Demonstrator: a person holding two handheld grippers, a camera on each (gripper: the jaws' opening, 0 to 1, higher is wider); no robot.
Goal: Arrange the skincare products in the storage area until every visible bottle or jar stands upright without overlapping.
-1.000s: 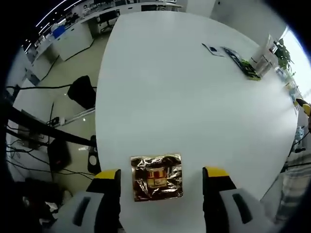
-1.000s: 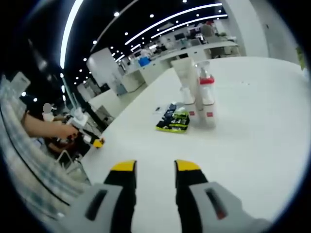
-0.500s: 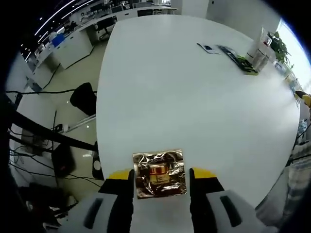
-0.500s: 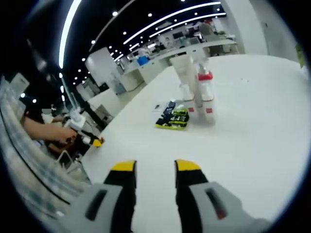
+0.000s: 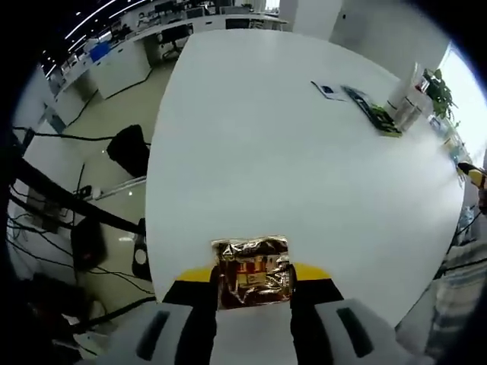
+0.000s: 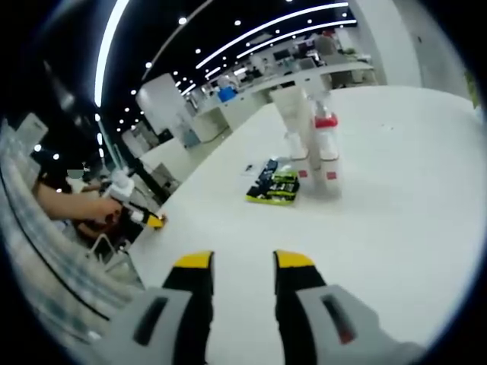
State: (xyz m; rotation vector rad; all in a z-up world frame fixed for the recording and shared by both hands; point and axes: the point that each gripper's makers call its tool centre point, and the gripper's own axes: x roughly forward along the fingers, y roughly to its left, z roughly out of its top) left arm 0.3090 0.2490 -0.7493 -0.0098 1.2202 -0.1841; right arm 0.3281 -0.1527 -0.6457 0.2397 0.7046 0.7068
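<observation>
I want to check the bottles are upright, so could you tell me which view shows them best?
The right gripper view: the bottles stand upright mid-table, beside the green sachet. In the left gripper view they are tiny at the table's far edge.

My left gripper [image 5: 253, 275] is matt grey plastic with yellow-tipped black jaws, and between them sits a crinkled, glossy gold foil sachet [image 5: 252, 270] that throws back the light in creases. The wide white table [image 5: 289, 152] under it looks smooth and matt. Past my right gripper [image 6: 240, 262], of the same dull plastic, stand smooth white plastic bottles [image 6: 318, 156] beside a shiny green and black flat packet [image 6: 272, 186].
</observation>
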